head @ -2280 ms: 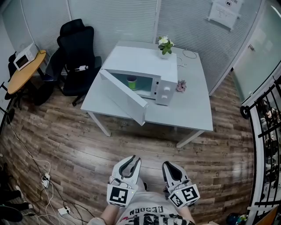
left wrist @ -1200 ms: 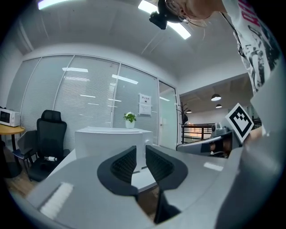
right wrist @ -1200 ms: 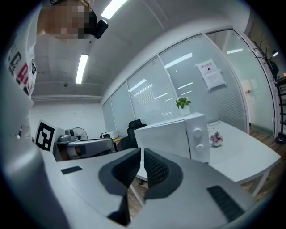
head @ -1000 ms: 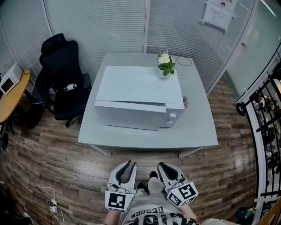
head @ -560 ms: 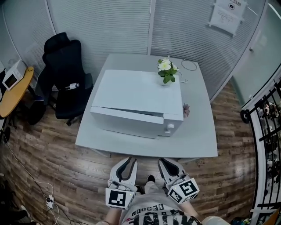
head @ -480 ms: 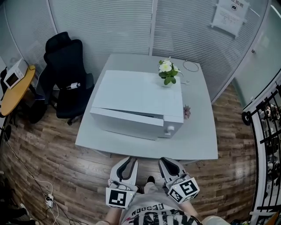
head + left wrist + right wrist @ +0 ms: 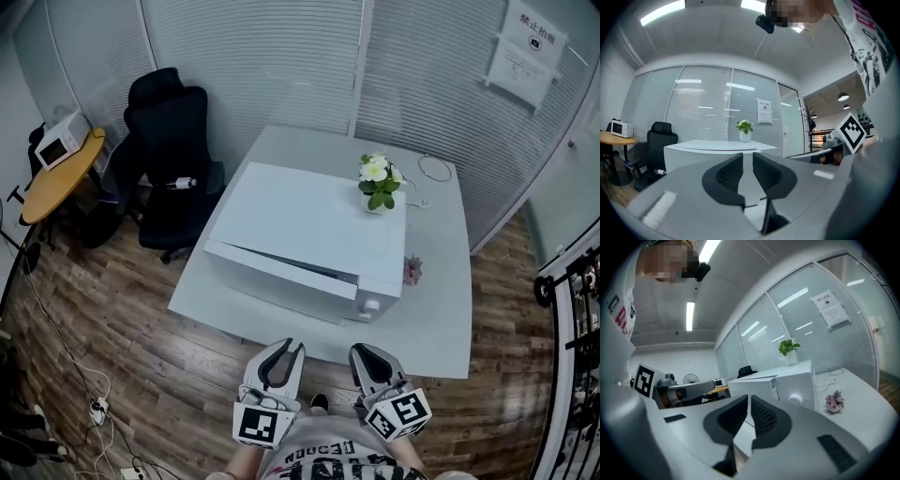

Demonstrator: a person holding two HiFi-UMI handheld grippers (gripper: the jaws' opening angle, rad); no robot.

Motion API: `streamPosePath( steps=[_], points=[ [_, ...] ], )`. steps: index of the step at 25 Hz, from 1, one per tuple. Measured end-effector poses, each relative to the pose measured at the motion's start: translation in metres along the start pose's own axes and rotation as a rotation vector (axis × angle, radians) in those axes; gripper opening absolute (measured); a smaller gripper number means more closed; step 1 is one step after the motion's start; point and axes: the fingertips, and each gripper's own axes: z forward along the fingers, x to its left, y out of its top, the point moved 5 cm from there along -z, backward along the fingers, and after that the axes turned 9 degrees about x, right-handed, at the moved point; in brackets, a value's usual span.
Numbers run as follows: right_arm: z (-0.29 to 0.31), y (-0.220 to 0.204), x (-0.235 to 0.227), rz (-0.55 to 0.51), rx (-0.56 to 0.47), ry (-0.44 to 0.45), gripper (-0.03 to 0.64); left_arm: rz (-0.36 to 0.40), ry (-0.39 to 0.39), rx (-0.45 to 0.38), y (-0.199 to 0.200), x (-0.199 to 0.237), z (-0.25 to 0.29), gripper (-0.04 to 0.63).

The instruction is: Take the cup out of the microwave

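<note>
The white microwave (image 7: 309,239) stands on the white table (image 7: 436,309), with its door (image 7: 281,281) only slightly ajar. The cup is hidden from every view. My left gripper (image 7: 282,361) and right gripper (image 7: 368,364) are side by side just short of the table's near edge, pointing at the microwave front. Both are empty. In the left gripper view the jaws stand a little apart with the microwave (image 7: 717,149) beyond them. In the right gripper view only a thin slit separates the jaws, and the microwave's knob (image 7: 795,400) shows behind them.
A potted plant (image 7: 378,180) sits on the microwave's far right corner, a small pink flower pot (image 7: 412,271) beside it on the table, and a cable (image 7: 433,169) at the back. A black office chair (image 7: 173,150) and a round wooden table (image 7: 56,173) are at the left.
The table and microwave have drawn closer to both grippers. In the earliest frame the door stood wide open with a green cup inside; now it looks only ajar and the cup is hidden.
</note>
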Motion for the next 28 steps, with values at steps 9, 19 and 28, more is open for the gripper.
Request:
streamPosePath(
  steps=[9, 19, 28],
  points=[
    [0.004, -0.004, -0.005, 0.017, 0.004, 0.004, 0.031, -0.010, 0.000, 0.002, -0.002, -0.002, 0.002, 0.074],
    [0.015, 0.005, 0.002, 0.017, 0.001, -0.049, 0.031, -0.007, -0.043, -0.003, 0.010, 0.020, 0.007, 0.074],
    [0.047, -0.013, -0.018, -0.033, 0.028, -0.108, 0.086, -0.012, -0.093, 0.026, 0.014, 0.023, 0.016, 0.074]
  ],
)
